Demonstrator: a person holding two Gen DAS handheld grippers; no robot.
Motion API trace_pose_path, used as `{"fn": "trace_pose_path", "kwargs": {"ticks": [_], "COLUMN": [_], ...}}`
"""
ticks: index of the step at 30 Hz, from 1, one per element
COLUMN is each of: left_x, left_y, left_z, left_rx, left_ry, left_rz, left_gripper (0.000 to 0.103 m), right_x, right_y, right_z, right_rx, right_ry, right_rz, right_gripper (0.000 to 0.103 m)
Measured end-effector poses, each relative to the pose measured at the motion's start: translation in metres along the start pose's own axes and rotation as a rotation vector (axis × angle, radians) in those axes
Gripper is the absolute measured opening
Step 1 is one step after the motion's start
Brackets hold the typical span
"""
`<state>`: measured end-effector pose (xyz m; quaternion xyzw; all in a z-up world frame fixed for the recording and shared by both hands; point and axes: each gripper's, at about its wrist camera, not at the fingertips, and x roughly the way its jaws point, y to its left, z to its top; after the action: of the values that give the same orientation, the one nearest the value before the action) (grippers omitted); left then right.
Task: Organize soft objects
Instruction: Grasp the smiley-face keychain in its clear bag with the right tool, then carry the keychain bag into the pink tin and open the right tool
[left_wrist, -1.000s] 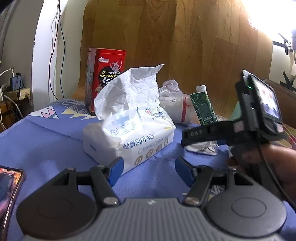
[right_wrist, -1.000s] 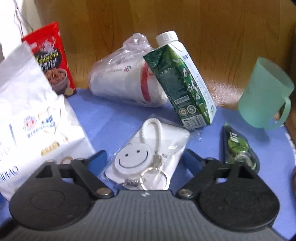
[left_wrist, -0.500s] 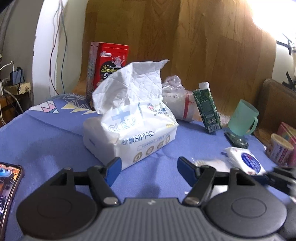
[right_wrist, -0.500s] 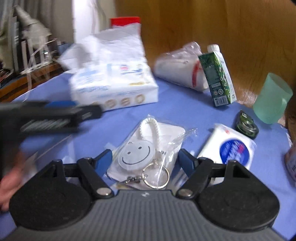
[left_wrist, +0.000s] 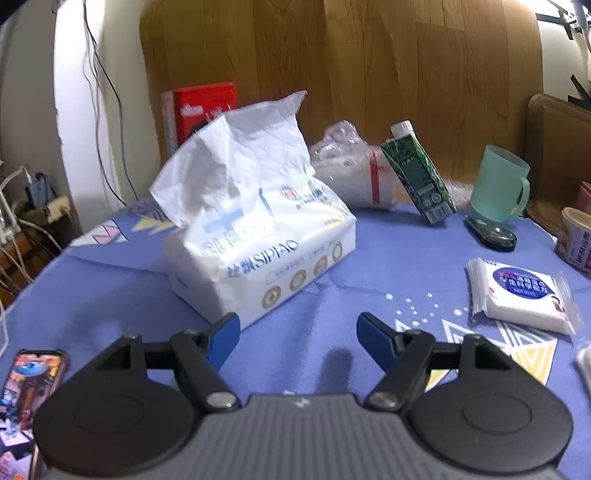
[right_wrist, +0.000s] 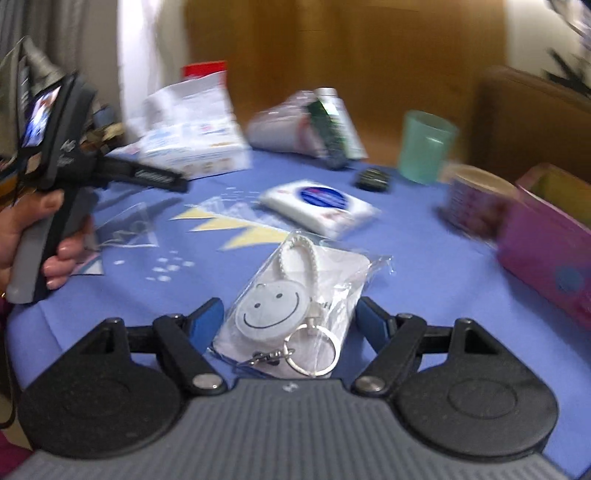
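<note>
A white tissue pack (left_wrist: 266, 236) with one tissue sticking up lies on the blue cloth, just ahead and left of my left gripper (left_wrist: 299, 325). That gripper is open with only cloth between its blue fingertips. A small white wet-wipes pack (left_wrist: 517, 291) lies to its right. My right gripper (right_wrist: 289, 312) is shut on a clear bag with a smiley keychain (right_wrist: 269, 310), held just above the cloth. The blurred right wrist view also shows the tissue pack (right_wrist: 192, 136), the wipes pack (right_wrist: 321, 205), and the left gripper (right_wrist: 173, 181) held in a hand (right_wrist: 22, 229).
At the back stand a red tin (left_wrist: 199, 110), a bag of cups (left_wrist: 351, 173), a leaning green carton (left_wrist: 417, 173) and a teal mug (left_wrist: 498, 184). A phone (left_wrist: 26, 387) lies near left. A pink box (right_wrist: 546, 251) and a paper cup (left_wrist: 576, 236) sit at the right.
The right gripper has swept back and to the right with the keychain bag, leaving the left wrist view. The left jaws have widened a little; the left hand has barely shifted.
</note>
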<state>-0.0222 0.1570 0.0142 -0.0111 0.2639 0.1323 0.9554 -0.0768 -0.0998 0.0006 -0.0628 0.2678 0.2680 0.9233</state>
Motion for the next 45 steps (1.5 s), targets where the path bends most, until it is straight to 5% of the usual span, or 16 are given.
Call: {"fn": "trace_pose_path", "kwargs": {"ticks": [4, 7, 11, 16, 21, 26, 31, 33, 37, 43, 45], "left_x": [-0.029, -0.039, -0.015, 0.027, 0.035, 0.006, -0.039, -0.061, -0.086, -0.057, -0.049], "left_y": [0.021, 0.042, 0.096, 0.117, 0.063, 0.012, 0.001, 0.002, -0.036, -0.089, -0.104], "left_z": [0.004, 0.023, 0.045, 0.048, 0.039, 0.031, 0.022, 0.016, 0.016, 0.005, -0.002], "left_rx": [-0.102, -0.126, -0.316, -0.459, -0.387, -0.31, -0.31, -0.343, -0.163, -0.061, -0.024], "left_ry": [-0.117, -0.235, -0.17, -0.017, 0.058, 0.041, -0.005, -0.013, -0.014, 0.224, 0.296], "left_rz": [-0.063, 0.113, 0.155, -0.007, -0.125, -0.239, -0.212, -0.254, -0.367, -0.549, -0.609], "left_gripper": [0.077, 0.098, 0.098, 0.102, 0.102, 0.102, 0.102, 0.1, 0.092, 0.067, 0.067], "right_x": [-0.006, -0.004, -0.009, -0.012, -0.013, -0.014, -0.018, -0.021, -0.019, -0.02, -0.024], "right_y": [-0.019, -0.018, -0.023, -0.031, -0.029, -0.031, -0.03, -0.03, -0.028, -0.023, -0.022], "right_z": [-0.006, -0.007, -0.01, -0.011, -0.011, -0.012, -0.013, -0.015, -0.013, -0.015, -0.018], "right_rx": [0.1, 0.102, 0.114, 0.171, 0.161, 0.168, 0.162, 0.155, 0.143, 0.117, 0.111], "right_ry": [-0.027, -0.031, -0.042, -0.06, -0.063, -0.071, -0.083, -0.09, -0.069, -0.026, -0.025], "right_rz": [0.022, 0.037, 0.06, 0.081, 0.074, 0.077, 0.066, 0.067, 0.085, 0.065, 0.061], "right_gripper": [0.081, 0.081, 0.081, 0.081, 0.081, 0.081, 0.081, 0.081, 0.087, 0.088, 0.088]}}
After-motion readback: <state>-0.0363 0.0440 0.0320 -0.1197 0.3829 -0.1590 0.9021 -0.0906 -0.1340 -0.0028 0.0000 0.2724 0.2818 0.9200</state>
